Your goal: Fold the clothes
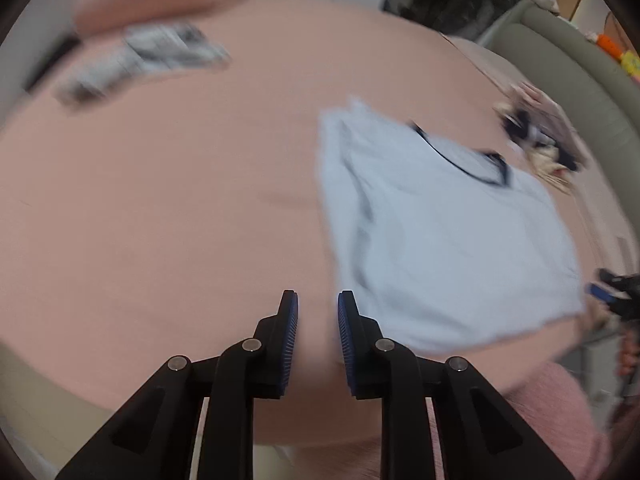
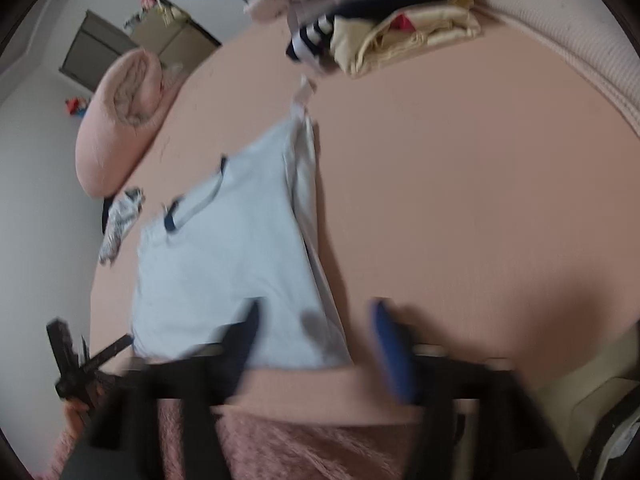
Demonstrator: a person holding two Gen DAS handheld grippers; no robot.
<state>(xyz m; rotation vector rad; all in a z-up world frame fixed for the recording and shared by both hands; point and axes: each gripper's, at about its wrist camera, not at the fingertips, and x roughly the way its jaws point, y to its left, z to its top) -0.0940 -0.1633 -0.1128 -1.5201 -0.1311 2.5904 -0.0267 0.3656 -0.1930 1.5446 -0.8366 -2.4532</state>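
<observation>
A pale blue shirt [image 1: 448,240] with a dark collar trim lies flat on the pink bed sheet [image 1: 180,200], its sides folded in. It also shows in the right wrist view [image 2: 224,264]. My left gripper [image 1: 318,312] is open and empty, above the sheet just left of the shirt's near edge. My right gripper [image 2: 316,320] is open and empty, blurred by motion, over the shirt's near right corner. The right gripper also shows at the right edge of the left wrist view [image 1: 616,292], beside the shirt's hem.
A black-and-white patterned garment [image 1: 140,60] lies at the far left of the bed. A pile of clothes [image 2: 380,24] sits at the far end. A rolled pink duvet [image 2: 120,120] lies along the bed's side. A fuzzy pink sleeve [image 2: 300,440] fills the foreground.
</observation>
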